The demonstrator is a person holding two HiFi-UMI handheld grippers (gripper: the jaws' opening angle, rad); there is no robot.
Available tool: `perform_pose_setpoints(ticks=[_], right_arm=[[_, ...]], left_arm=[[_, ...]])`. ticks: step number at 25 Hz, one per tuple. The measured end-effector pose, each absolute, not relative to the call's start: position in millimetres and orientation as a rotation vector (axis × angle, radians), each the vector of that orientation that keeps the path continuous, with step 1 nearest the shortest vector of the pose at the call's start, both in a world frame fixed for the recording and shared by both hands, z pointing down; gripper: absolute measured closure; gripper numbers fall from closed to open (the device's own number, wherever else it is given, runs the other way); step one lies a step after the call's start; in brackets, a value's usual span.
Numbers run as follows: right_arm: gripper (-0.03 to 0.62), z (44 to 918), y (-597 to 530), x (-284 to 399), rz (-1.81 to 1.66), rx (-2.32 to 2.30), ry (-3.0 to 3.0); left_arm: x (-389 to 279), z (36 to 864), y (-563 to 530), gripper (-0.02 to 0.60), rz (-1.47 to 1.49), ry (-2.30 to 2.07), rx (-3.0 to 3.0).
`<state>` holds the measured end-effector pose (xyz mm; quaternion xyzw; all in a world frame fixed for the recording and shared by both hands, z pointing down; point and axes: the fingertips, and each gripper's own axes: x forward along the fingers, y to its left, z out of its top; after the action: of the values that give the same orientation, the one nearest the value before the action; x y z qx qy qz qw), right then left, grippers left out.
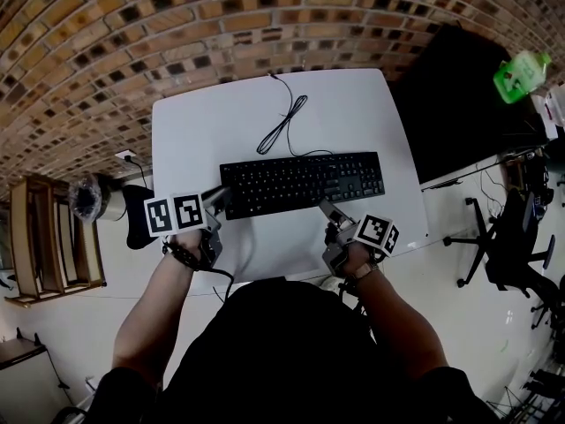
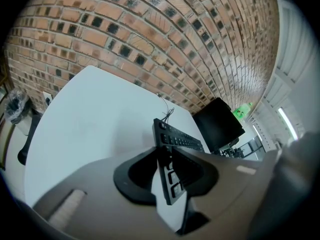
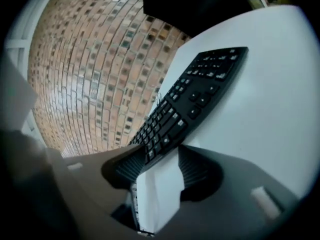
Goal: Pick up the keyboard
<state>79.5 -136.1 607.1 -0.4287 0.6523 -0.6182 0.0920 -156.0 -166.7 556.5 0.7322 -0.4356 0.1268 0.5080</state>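
Note:
A black keyboard [image 1: 303, 184] lies across the middle of the white table [image 1: 194, 131], its cable [image 1: 284, 124] looping toward the far edge. My left gripper [image 1: 221, 200] is at the keyboard's left end. In the left gripper view the gripper [image 2: 167, 171] has both pads closed on that end of the keyboard [image 2: 182, 140]. My right gripper [image 1: 327, 210] is at the keyboard's front edge, right of centre. In the right gripper view this gripper [image 3: 159, 159] stands wide open, and the near edge of the keyboard [image 3: 200, 91] reaches in between the pads with bare table showing beside it.
A black panel [image 1: 468, 95] stands right of the table with a green bottle [image 1: 521, 73] beyond it. An office chair [image 1: 508, 237] is at the right, a wooden shelf [image 1: 44, 237] at the left. A brick wall [image 1: 177, 25] runs behind the table.

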Motion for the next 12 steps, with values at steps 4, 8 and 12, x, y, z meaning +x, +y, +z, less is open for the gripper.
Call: perform_pose_setpoints(ticks=[4, 8, 12], right_arm=[[0.388, 618.4, -146.0, 85.1, -1.825, -1.250, 1.865], [0.388, 622.6, -155.6, 87.7, -1.815, -1.211, 1.809], [0.388, 621.7, -167.6, 91.1, -1.765, -1.159, 1.749]], left_arm=[[-153.4, 553.1, -167.7, 0.479, 0.310, -1.045, 1.774], [-151.0, 549.4, -167.4, 0.480, 0.315, -1.043, 1.781], [-149.1, 543.9, -168.6, 0.480, 0.321, -1.038, 1.791]])
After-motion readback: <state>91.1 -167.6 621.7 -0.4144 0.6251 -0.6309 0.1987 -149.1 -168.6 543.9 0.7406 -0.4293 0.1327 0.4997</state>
